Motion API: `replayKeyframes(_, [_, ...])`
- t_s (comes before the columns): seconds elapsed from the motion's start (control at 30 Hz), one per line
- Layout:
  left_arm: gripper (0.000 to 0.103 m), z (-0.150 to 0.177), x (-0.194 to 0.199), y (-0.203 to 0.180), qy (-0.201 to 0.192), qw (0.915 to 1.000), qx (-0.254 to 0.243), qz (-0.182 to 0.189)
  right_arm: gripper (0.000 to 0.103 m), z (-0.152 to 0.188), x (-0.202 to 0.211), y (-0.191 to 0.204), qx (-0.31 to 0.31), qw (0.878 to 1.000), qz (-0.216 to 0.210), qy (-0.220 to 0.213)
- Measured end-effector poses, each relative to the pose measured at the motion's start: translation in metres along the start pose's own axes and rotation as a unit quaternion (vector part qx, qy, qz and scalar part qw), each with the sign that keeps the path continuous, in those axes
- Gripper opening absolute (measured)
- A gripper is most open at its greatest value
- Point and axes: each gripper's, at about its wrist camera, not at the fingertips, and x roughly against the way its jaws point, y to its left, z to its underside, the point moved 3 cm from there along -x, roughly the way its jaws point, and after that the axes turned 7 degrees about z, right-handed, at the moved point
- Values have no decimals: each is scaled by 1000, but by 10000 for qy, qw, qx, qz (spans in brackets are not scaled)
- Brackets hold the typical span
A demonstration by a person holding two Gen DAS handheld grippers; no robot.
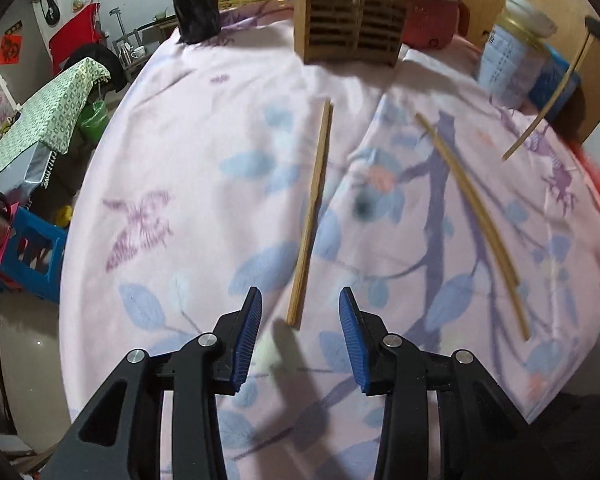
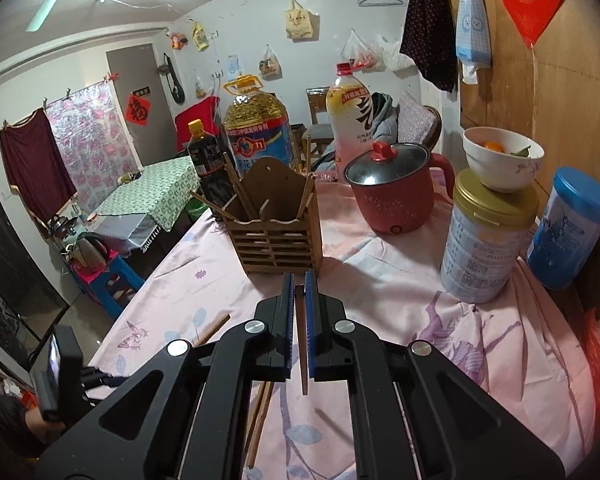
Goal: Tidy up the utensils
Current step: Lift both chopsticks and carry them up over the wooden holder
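My left gripper [image 1: 300, 300] is open and empty, low over the pink floral tablecloth, its tips just short of the near end of a pair of wooden chopsticks [image 1: 312, 216] lying straight ahead. Another chopstick pair [image 1: 472, 204] lies to the right. My right gripper [image 2: 299, 280] is shut on a single chopstick [image 2: 301, 340], held above the table in front of the wooden utensil holder [image 2: 278, 240], which has several chopsticks standing in it. That held chopstick also shows in the left wrist view [image 1: 548, 108]. The holder shows at the far edge there [image 1: 348, 32].
A red electric pot [image 2: 396, 196], a gold-lidded tin [image 2: 488, 240] with a bowl [image 2: 500, 158] on it and a blue canister [image 2: 568, 228] stand at the right. Oil jug [image 2: 260, 128], soy bottle [image 2: 206, 160] and drink bottle [image 2: 348, 116] stand behind the holder. The table drops off at the left.
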Motion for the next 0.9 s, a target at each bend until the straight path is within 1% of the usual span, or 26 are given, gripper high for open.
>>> replayKeyframes(0.03, [33, 3, -3, 3, -8, 10000, 19, -28, 6, 0, 1, 0, -9, 10000, -3, -5])
replayKeyframes(0.07, [27, 5, -6, 5, -29, 10000, 40, -42, 7, 1, 1, 0, -24, 10000, -15, -1])
replayKeyframes(0.1, [22, 5, -4, 6, -141, 9999, 17, -59, 6, 1, 2, -1, -41, 10000, -23, 8])
replayKeyframes(0.13, [19, 6, -5, 6, -185, 9998, -11, -80, 6, 2, 2, -1, -45, 10000, -27, 21])
replayKeyframes(0.17, [10, 7, -4, 6, -198, 9998, -34, -69, 7, 4, 2, -1, -48, 10000, -22, 32])
replayKeyframes(0.2, [6, 7, -5, 5, -197, 9998, -39, 3, 6, 5, 2, -1, -55, 10000, -20, 38])
replayKeyframes(0.23, [6, 7, -3, 3, -212, 9997, -40, 73, 6, 7, 2, -1, -74, 10000, -17, 43])
replayKeyframes(0.33, [6, -2, 9, -5, -385, 9991, -180, 56, 6, 8, 5, -1, -101, 9999, 2, 49])
replayKeyframes(0.47, [6, -41, 53, -11, -848, 9959, -190, 263, 6, 4, 10, 2, -110, 9999, 39, 11])
replayKeyframes(0.6, [5, -103, 111, -17, -1385, 9885, -458, 411, 6, -10, 17, 7, -207, 9997, 69, -102])
replayKeyframes(0.63, [5, -115, 119, -20, -1450, 9871, -520, 442, 6, -14, 18, 8, -257, 9996, 69, -133])
replayKeyframes(0.7, [5, -148, 136, -24, -1568, 9839, -665, 539, 6, -24, 19, 12, -364, 9991, 60, -203])
replayKeyframes(0.8, [5, -185, 147, -32, -1585, 9818, -773, 704, 6, -40, 19, 19, -433, 9985, 4, -344])
replayKeyframes(0.9, [2, -208, 156, -45, -1694, 9794, -943, 561, 6, -63, 14, 27, -369, 9980, -162, -477])
